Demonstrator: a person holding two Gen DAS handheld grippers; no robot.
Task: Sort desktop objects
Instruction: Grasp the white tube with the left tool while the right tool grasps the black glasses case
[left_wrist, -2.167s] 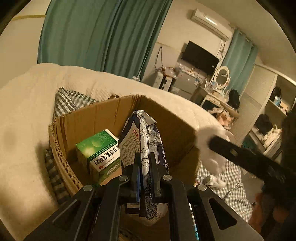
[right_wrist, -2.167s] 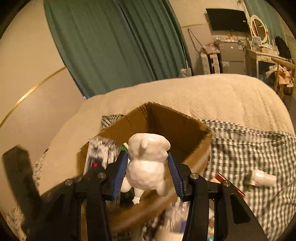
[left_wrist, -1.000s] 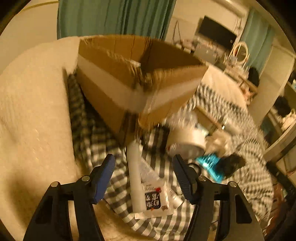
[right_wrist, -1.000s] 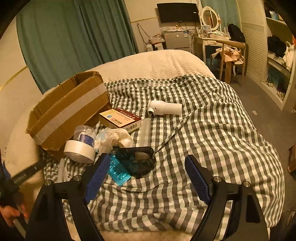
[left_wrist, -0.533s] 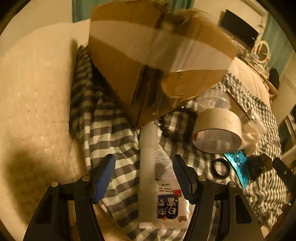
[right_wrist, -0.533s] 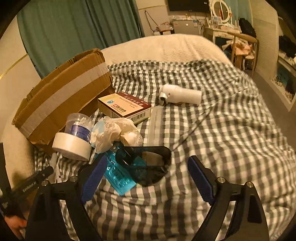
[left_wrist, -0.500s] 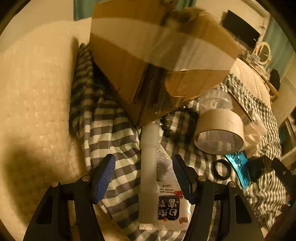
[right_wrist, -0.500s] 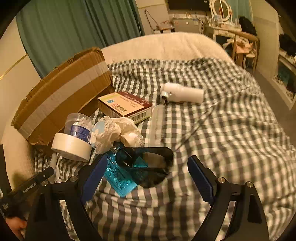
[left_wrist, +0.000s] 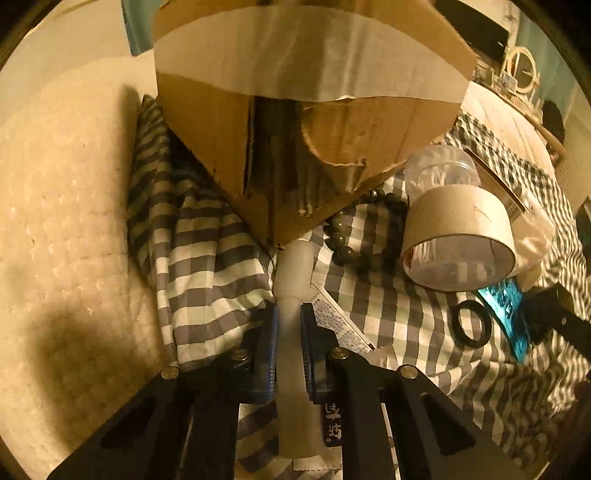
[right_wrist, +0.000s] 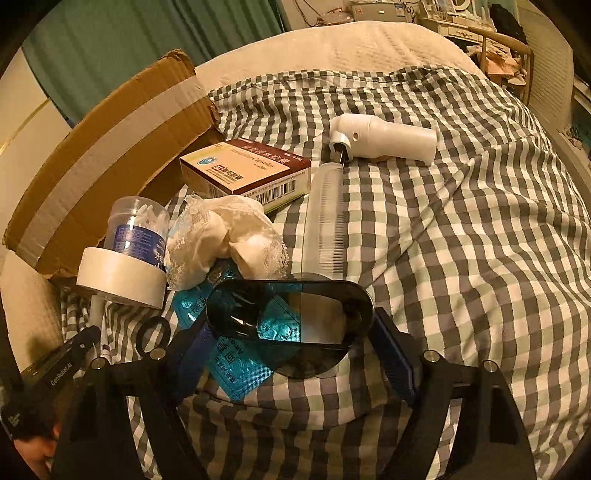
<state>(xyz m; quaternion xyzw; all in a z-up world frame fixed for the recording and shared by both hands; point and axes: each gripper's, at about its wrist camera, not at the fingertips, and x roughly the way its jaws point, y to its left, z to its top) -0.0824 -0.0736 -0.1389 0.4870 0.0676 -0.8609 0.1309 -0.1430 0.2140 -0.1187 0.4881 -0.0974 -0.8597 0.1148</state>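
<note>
Our left gripper (left_wrist: 289, 341) is clamped on the white tube (left_wrist: 293, 280) lying near the cardboard box (left_wrist: 295, 110); our right gripper (right_wrist: 291, 354) sits wide apart around the sunglasses (right_wrist: 291, 325).

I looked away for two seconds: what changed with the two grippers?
Both let go of their loads at the cardboard box and came down. The left gripper closed on the white tube; the right gripper, open, now straddles the dark glasses. The remaining clutter stayed.

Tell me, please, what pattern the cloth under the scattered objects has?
The cloth is a grey-and-white check, clearest in the right wrist view.
</note>
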